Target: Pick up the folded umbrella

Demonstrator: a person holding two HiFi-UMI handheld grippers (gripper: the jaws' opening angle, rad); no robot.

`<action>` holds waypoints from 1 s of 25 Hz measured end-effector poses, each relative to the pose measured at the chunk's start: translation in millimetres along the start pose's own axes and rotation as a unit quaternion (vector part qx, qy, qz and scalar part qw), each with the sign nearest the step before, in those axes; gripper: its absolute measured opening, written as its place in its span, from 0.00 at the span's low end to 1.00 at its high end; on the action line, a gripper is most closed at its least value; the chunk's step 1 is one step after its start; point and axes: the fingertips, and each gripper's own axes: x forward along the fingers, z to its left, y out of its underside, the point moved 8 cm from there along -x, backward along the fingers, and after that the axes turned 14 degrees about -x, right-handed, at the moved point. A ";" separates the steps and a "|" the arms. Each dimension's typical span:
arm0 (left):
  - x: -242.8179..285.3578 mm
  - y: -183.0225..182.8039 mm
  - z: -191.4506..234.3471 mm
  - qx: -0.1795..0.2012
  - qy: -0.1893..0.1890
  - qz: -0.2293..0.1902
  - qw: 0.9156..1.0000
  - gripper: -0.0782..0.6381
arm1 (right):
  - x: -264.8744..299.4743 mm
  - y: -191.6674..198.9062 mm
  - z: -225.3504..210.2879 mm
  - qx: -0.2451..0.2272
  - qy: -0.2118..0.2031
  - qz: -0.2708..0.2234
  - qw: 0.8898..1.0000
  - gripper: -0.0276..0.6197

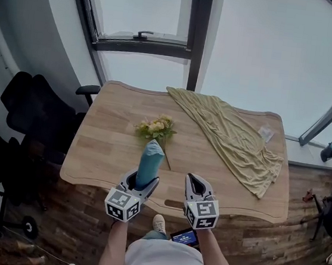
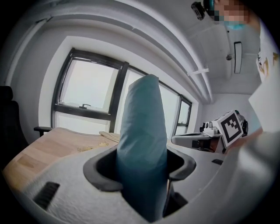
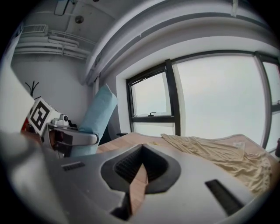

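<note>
The left gripper (image 1: 143, 179), low in the head view just left of centre, has its jaws clamped on the folded teal umbrella (image 1: 150, 162), which stands upright between them, lifted above the light wooden table (image 1: 107, 143). Just to its right, the right gripper (image 1: 198, 186) has its jaws together with nothing between them. Behind the umbrella, at mid-frame, lies a small bunch of yellow flowers (image 1: 156, 126). A crumpled olive-yellow cloth (image 1: 234, 137) drapes across the table's right half.
</note>
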 end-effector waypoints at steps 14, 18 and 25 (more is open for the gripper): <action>-51.5 25.0 -54.8 -0.054 0.023 -0.058 0.997 0.49 | -95.8 8.5 6.7 -0.012 0.035 -0.023 0.999 0.06; -58.8 28.7 -62.3 -0.053 0.018 -0.057 0.997 0.49 | -108.5 10.5 6.1 -0.017 0.046 -0.025 0.998 0.06; -65.5 25.4 -67.4 -0.036 0.017 -0.058 0.998 0.49 | -116.9 7.0 8.2 -0.027 0.057 -0.031 0.998 0.06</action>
